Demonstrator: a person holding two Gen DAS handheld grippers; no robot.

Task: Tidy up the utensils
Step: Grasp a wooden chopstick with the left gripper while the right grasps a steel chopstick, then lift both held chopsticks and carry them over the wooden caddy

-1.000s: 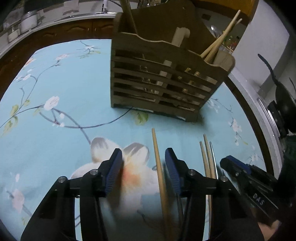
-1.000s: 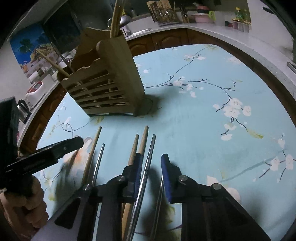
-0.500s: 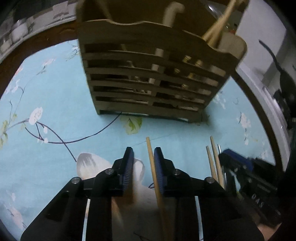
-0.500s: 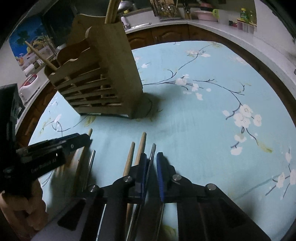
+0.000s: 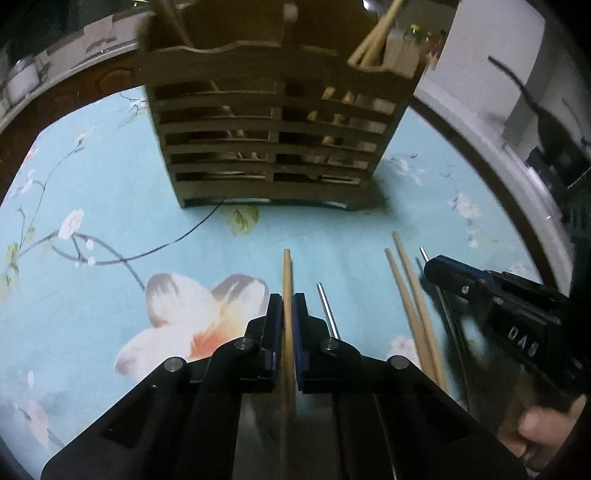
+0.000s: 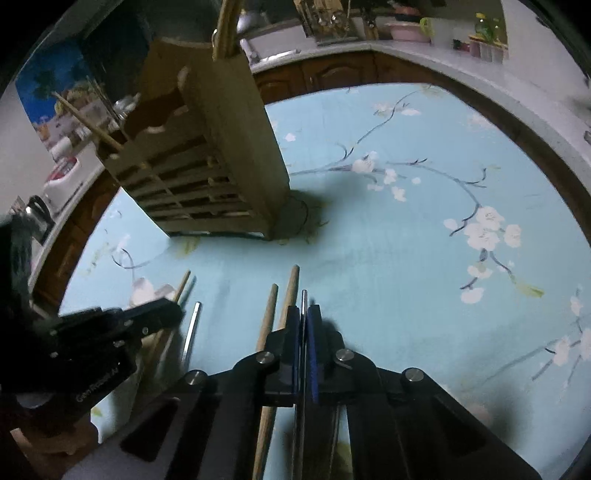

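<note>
A slatted wooden utensil holder [image 5: 273, 136] stands on the blue floral tablecloth, with several utensils and chopsticks in it; it also shows in the right wrist view [image 6: 207, 162]. My left gripper [image 5: 287, 302] is shut on a wooden chopstick [image 5: 287, 273] that points at the holder. My right gripper [image 6: 303, 314] is shut on a thin metal chopstick [image 6: 303, 299]. Two wooden chopsticks [image 5: 406, 284] and a metal chopstick [image 5: 327, 310] lie on the cloth between the grippers. The right gripper shows in the left wrist view [image 5: 432, 264].
The tablecloth [image 6: 406, 258] covers a round table with a dark wooden rim [image 6: 517, 122]. A countertop with jars and dishes [image 6: 406, 29] runs behind. A dark kettle [image 5: 546, 122] stands at the right.
Both grippers have closed: the left on the wooden chopstick, the right on the metal chopstick. Both have moved forward, towards the holder.
</note>
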